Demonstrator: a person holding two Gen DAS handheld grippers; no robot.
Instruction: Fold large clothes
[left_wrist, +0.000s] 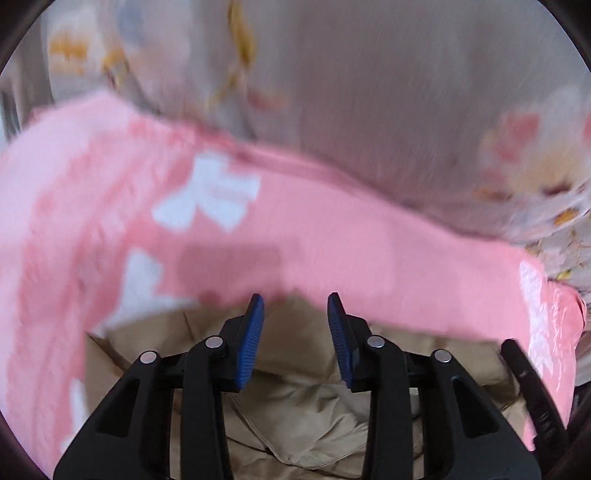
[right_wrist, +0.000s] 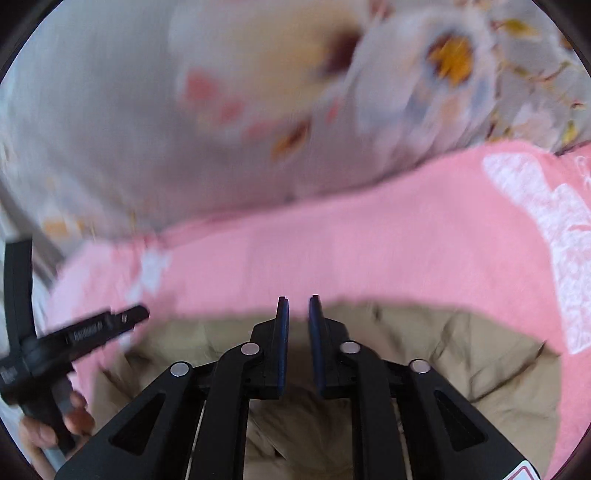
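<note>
A tan garment (left_wrist: 303, 417) lies crumpled right under my left gripper (left_wrist: 295, 299), whose blue pads stand well apart with nothing between them. In the right wrist view the same tan garment (right_wrist: 443, 350) lies below my right gripper (right_wrist: 298, 299). Its jaws show a narrow gap and hold nothing. A pink cloth with white patterns (left_wrist: 332, 240) spreads just beyond both sets of fingertips, and the tan garment rests on the pink cloth (right_wrist: 369, 240). Both views are blurred.
A grey floral bed sheet (left_wrist: 369, 92) covers the far side behind the pink cloth, also as the floral sheet (right_wrist: 110, 129). At the left of the right wrist view, a hand (right_wrist: 55, 424) holds the other tool's black frame (right_wrist: 85, 332).
</note>
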